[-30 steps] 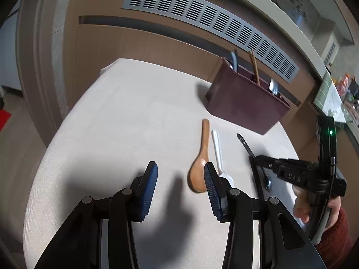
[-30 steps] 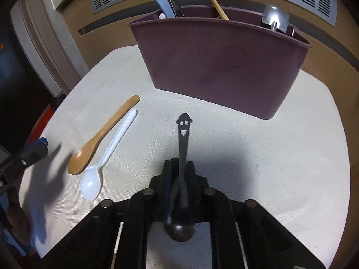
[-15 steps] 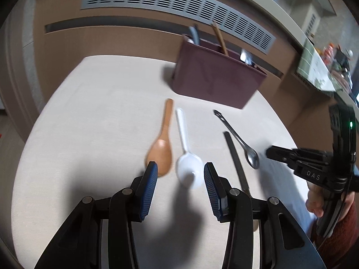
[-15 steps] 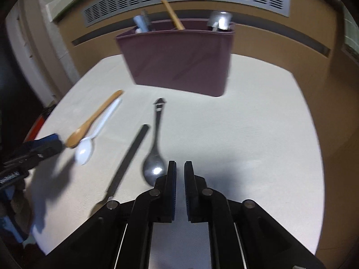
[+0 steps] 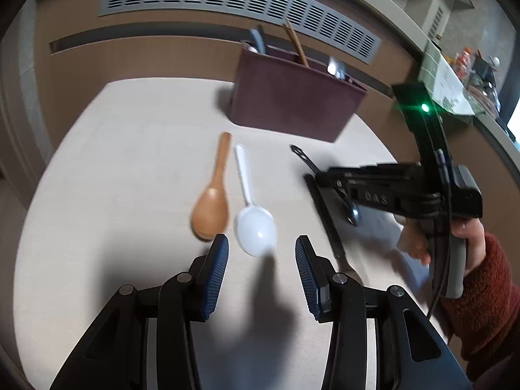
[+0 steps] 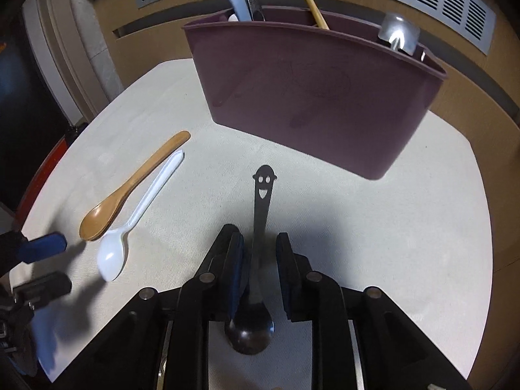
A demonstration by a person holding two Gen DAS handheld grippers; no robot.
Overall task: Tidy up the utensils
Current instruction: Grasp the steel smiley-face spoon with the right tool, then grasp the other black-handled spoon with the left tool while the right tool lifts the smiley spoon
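Note:
A maroon utensil holder (image 5: 292,104) (image 6: 312,104) stands at the table's far side with several utensils in it. A wooden spoon (image 5: 213,201) (image 6: 130,188) and a white plastic spoon (image 5: 252,214) (image 6: 136,217) lie side by side. My left gripper (image 5: 261,260) is open, just short of the white spoon's bowl. A metal spoon with a smiley handle (image 6: 260,234) (image 5: 352,213) lies between the open jaws of my right gripper (image 6: 259,253) (image 5: 320,174), untouched by the pads. A dark flat utensil (image 5: 325,217) lies beside it.
The cloth-covered table (image 6: 390,227) has a rounded edge. A wooden wall with a vent grille (image 5: 234,3) runs behind the holder. A counter with bottles (image 5: 468,65) is at the far right.
My right gripper opened and came down around the smiley spoon's handle. My left gripper shifted so the white spoon's bowl lies just ahead between its fingers.

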